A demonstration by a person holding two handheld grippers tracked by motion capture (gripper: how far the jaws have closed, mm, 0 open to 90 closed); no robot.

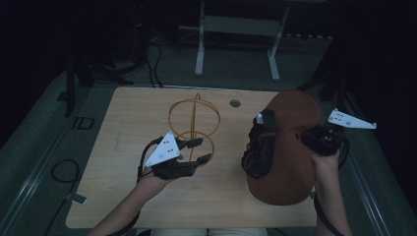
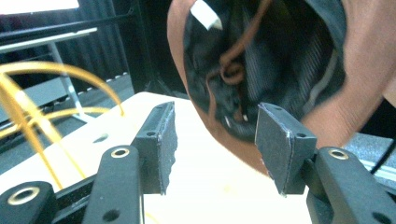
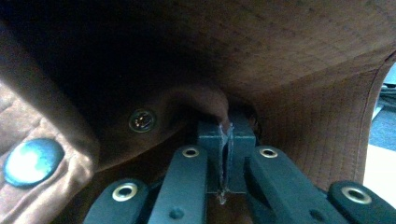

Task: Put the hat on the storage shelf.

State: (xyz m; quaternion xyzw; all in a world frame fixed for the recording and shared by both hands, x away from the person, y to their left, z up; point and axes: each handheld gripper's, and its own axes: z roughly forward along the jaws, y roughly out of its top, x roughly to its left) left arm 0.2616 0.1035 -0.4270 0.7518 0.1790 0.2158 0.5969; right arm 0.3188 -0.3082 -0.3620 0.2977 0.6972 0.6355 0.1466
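Note:
A brown brimmed hat point(image 1: 290, 147) hangs above the right half of the wooden table point(image 1: 137, 206), its dark lining facing left. My right gripper point(image 1: 304, 137) is shut on a fold of the hat's fabric point(image 3: 303, 70); in the right gripper view the jaws point(image 3: 225, 140) meet on the cloth, beside a snap button point(image 3: 142, 120). A gold wire stand point(image 1: 194, 120) of crossed hoops rises at the table's middle. My left gripper point(image 1: 202, 150) is open just in front of it, holding nothing. In the left gripper view the jaws point(image 2: 215, 140) face the hat's inside point(image 2: 261, 60), with the wire stand point(image 2: 28, 107) to the left.
A round cable hole point(image 1: 235, 103) sits near the table's far edge. A white metal frame point(image 1: 236, 29) stands on the floor beyond the table. Cables point(image 1: 61, 169) lie on the floor at the left. The room around is dark.

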